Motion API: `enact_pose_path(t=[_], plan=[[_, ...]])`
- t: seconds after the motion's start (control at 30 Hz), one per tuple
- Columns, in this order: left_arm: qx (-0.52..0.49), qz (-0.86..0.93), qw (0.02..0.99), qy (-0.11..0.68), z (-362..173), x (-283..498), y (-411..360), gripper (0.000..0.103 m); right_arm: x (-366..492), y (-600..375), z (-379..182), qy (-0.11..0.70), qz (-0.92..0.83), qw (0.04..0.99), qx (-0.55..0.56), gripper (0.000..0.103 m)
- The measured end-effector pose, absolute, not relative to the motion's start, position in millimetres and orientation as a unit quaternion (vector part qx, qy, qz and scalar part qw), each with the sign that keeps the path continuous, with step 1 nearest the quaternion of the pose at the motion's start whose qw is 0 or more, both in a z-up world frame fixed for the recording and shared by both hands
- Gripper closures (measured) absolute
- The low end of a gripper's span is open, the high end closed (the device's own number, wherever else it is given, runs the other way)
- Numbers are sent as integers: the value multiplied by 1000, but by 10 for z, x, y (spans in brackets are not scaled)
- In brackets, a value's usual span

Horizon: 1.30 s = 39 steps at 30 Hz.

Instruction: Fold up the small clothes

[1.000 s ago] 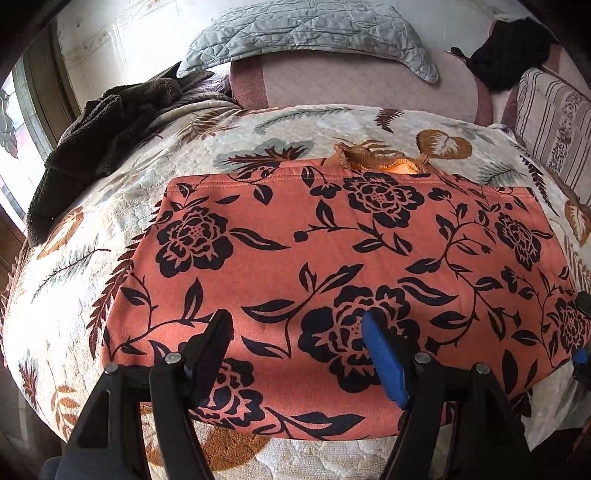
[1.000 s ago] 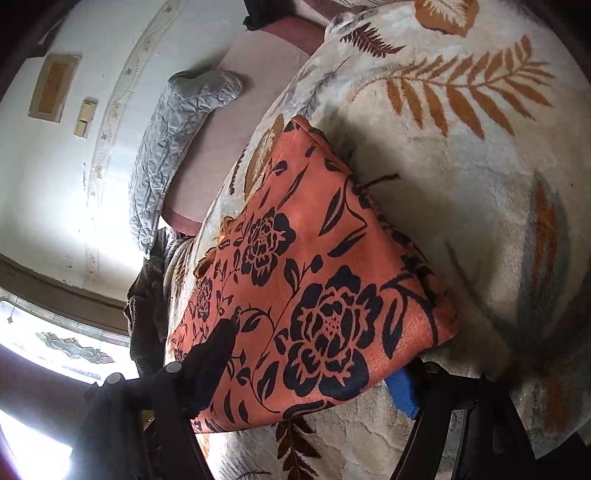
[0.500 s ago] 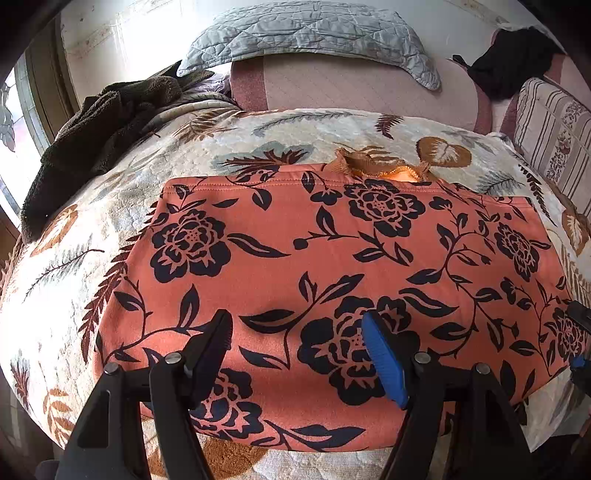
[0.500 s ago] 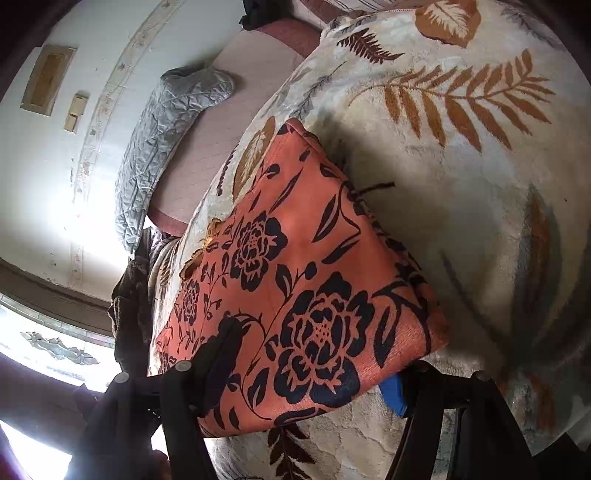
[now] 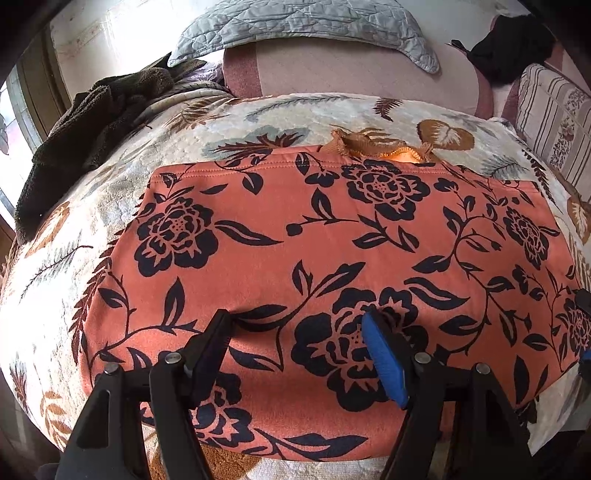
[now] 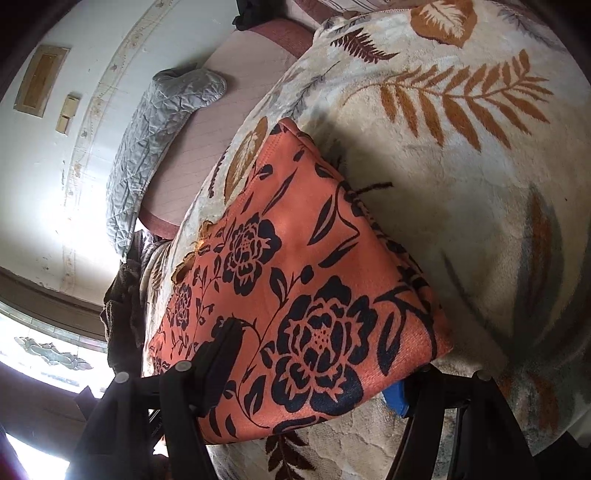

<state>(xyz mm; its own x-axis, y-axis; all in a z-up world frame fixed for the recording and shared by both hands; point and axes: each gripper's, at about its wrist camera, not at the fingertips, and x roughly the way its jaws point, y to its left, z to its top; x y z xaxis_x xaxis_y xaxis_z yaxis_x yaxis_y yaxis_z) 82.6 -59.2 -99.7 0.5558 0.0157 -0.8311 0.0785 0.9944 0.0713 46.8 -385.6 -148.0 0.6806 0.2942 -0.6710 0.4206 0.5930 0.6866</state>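
An orange garment with a black flower print [image 5: 314, 236] lies flat and folded on the leaf-patterned blanket [image 5: 110, 192]. An orange lace edge [image 5: 369, 146] sticks out at its far side. My left gripper [image 5: 299, 332] is open, with its fingers resting over the near part of the garment. In the right wrist view my right gripper [image 6: 314, 365] is open around the garment's near right corner [image 6: 332, 332]: one finger lies on top, and the blue-padded finger [image 6: 397, 398] is under the edge.
A grey quilted pillow [image 5: 303, 22] and a pink cushion [image 5: 351, 70] lie at the head of the bed. A dark brown towel [image 5: 88, 118] lies at the far left, black clothing [image 5: 513, 40] and a striped pillow [image 5: 554, 114] at the far right.
The left gripper has drawn slightly closer over the garment. The right gripper has shifted a little along the corner. Both stay open.
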Motion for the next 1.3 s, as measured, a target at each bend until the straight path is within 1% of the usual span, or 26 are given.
enact_pose_path(t=[0.2,0.3,0.4,0.47,0.6,0.7,0.73,0.77,0.8,0.83,0.87,0.93,0.97,1.03,1.07,1.1,1.13,1.3], plan=[[45,-20,887,458,-898,808,-593,29,464,-3864,-1477,394,-39,800,450,32],[49,-18,883,466,-949,857,-613,29,475,-3873,-1494,394,-41,802,447,33],[55,-15,882,467,-995,860,-636,29,482,-3883,-1488,398,-45,805,437,40],[52,-18,883,467,-967,846,-637,29,475,-3895,-1486,399,-45,805,437,41],[46,-23,888,457,-907,808,-627,29,456,-3907,-1486,397,-47,805,438,41],[63,-23,879,473,-1073,862,-675,28,474,-3894,-1483,401,-51,806,432,41],[74,-22,882,466,-1080,855,-696,27,491,-3884,-1481,404,-52,807,427,42],[79,-23,882,464,-1052,843,-710,27,511,-3878,-1485,408,-54,808,423,52],[73,-28,882,465,-1013,831,-701,27,530,-3883,-1491,415,-61,807,416,72],[60,-35,882,466,-964,812,-666,27,546,-3893,-1502,421,-66,805,413,78],[46,-38,886,459,-910,780,-615,27,558,-3903,-1513,425,-65,803,412,81],[39,-34,897,438,-838,710,-529,27,573,-3899,-1508,431,-66,806,401,82],[44,-31,897,438,-871,712,-512,27,574,-3893,-1506,432,-66,804,402,80],[62,-27,875,478,-1081,810,-517,25,557,-3902,-1499,428,-67,800,415,78],[66,-25,880,470,-1094,809,-519,24,539,-3915,-1502,423,-65,796,428,77],[70,-23,882,466,-1070,800,-535,24,524,-3921,-1507,419,-64,793,438,72],[68,-24,880,469,-1050,802,-544,24,512,-3925,-1513,418,-64,790,443,70],[56,-29,878,474,-1040,819,-539,24,483,-3917,-1510,416,-72,786,452,68]])
